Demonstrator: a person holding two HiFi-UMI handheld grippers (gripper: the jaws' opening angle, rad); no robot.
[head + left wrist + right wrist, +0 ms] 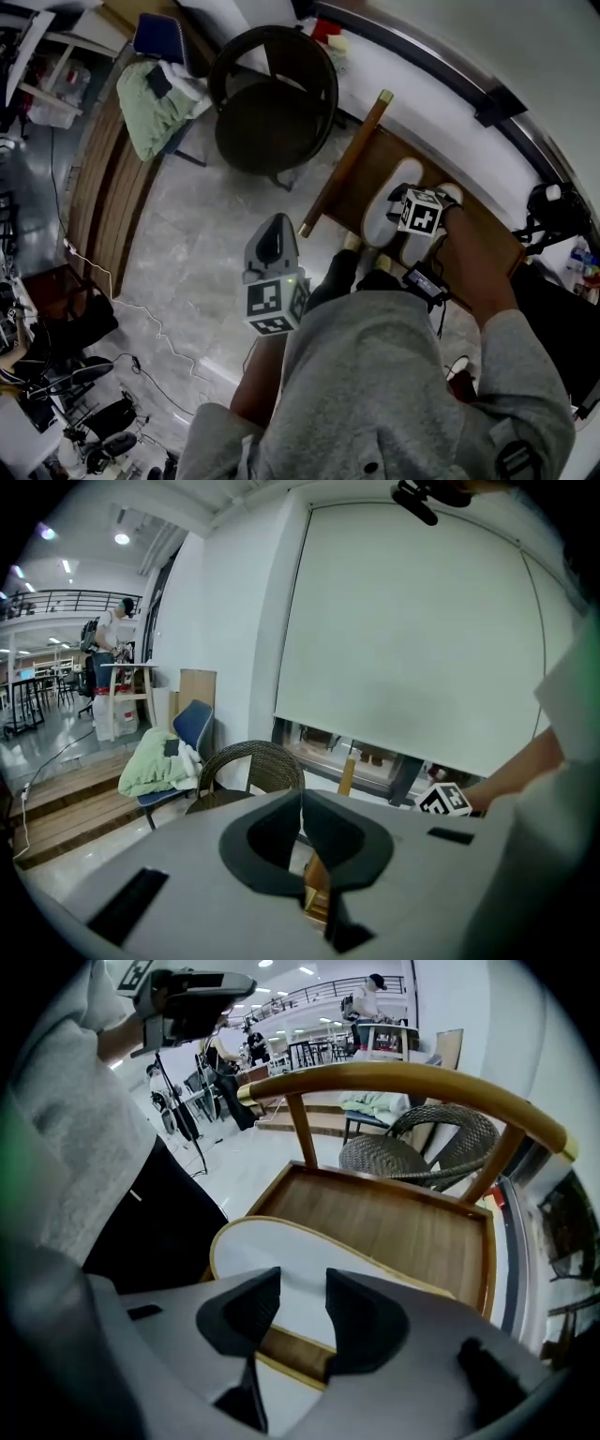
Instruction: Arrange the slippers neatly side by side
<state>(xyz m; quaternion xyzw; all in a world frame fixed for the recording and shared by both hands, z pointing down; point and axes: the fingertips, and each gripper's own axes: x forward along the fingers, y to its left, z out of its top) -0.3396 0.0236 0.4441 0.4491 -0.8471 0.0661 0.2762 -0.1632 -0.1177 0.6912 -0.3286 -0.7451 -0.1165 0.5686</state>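
The slippers (382,217) lie on the seat of the wooden chair (394,1218), long sides next to each other. In the right gripper view the farther slipper (281,1260) and the nearer slipper (291,1389) are parted by a narrow strip of bare seat. Each shows a flat white face edged with a thin tan rim, rounded at the end. The right gripper (303,1279) hangs just above them over the seat, its jaws spread wide and pinching nothing, with the farther slipper showing in the gap between them. Its cube (419,211) carries black-and-white square markers and covers part of one slipper in the head view. The chair's curved back rail (403,1082) arches across the far side of the seat. Off the chair's side, over the pale floor (216,234), the left gripper (300,799) is held up with its jaws pressed together and nothing between them; its own marker cube (274,309) sits below it in the head view. Beyond the chair's back stands a dark wicker chair (272,94), and past that a blue chair (157,37) draped with a green cloth (159,108). A thin white cable (141,314) trails over the floor, well away from the wooden chair.
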